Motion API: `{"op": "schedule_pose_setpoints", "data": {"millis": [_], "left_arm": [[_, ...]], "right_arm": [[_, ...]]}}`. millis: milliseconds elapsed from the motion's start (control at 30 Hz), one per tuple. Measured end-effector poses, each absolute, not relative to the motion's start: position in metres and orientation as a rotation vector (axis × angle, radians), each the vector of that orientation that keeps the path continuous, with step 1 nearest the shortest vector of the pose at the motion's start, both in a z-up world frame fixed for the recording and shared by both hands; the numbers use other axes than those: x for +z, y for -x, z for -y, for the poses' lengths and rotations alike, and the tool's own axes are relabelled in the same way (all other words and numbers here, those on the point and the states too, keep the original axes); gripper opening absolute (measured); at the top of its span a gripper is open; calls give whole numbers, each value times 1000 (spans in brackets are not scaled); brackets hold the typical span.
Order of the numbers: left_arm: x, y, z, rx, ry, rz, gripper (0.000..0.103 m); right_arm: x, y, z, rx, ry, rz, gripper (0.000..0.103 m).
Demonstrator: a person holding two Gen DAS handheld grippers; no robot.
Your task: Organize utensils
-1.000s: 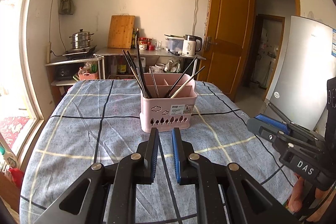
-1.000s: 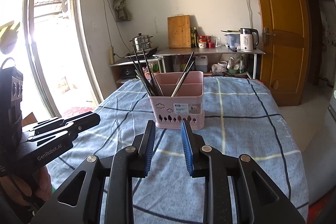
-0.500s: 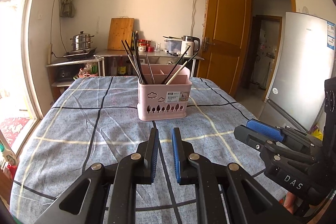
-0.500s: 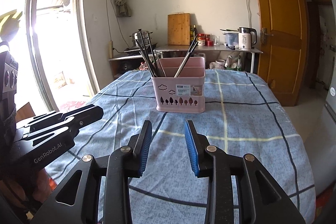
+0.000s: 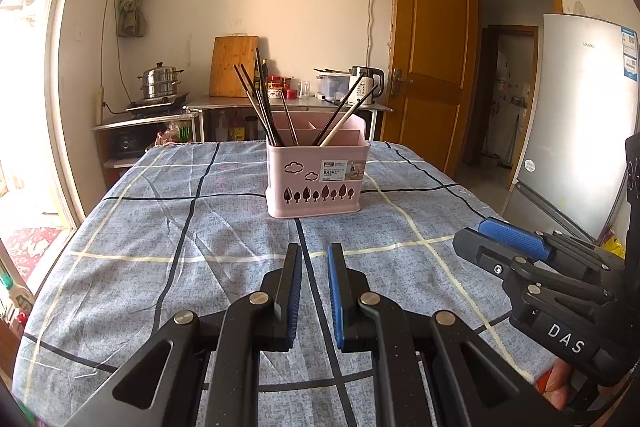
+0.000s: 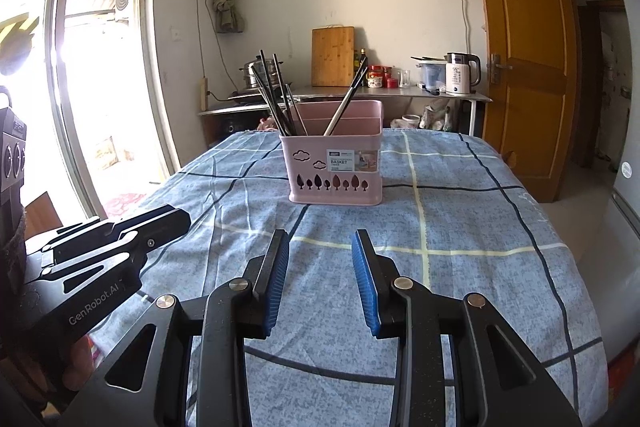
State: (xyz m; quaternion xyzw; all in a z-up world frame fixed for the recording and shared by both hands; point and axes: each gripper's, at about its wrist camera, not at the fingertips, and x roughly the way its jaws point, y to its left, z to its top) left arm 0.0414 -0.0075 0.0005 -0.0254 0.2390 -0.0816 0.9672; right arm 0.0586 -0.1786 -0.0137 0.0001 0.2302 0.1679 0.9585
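Pink plastic basket (image 5: 318, 179), tree-shaped cutouts; slim chopsticks (image 5: 260, 99); woven checked tablecloth (image 5: 160, 247).

I see a white wall (image 5: 304, 11), a brown door (image 6: 524, 67) standing open, bright windows (image 6: 92, 59), and a steel counter (image 6: 400, 95) against the wall.

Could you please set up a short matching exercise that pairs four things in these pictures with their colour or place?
Things:
1. utensil basket
2. tablecloth
3. cutting board
4. kettle

Descriptions:
A. blue, with dark and pale grid lines
B. wooden, leaning upright against the back wall
C. pink, with tree-shaped cutouts, standing on the table
D. white and steel, on the metal side table by the door

Pairs: 1-C, 2-A, 3-B, 4-D
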Motion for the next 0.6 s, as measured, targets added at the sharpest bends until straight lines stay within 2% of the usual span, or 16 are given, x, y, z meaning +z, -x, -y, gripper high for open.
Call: {"op": "schedule_pose_setpoints", "data": {"millis": [600], "left_arm": [[-4,-41,9,-162,50,-490,12]], "right_arm": [[-11,-53,179,334,6,-447,34]]}}
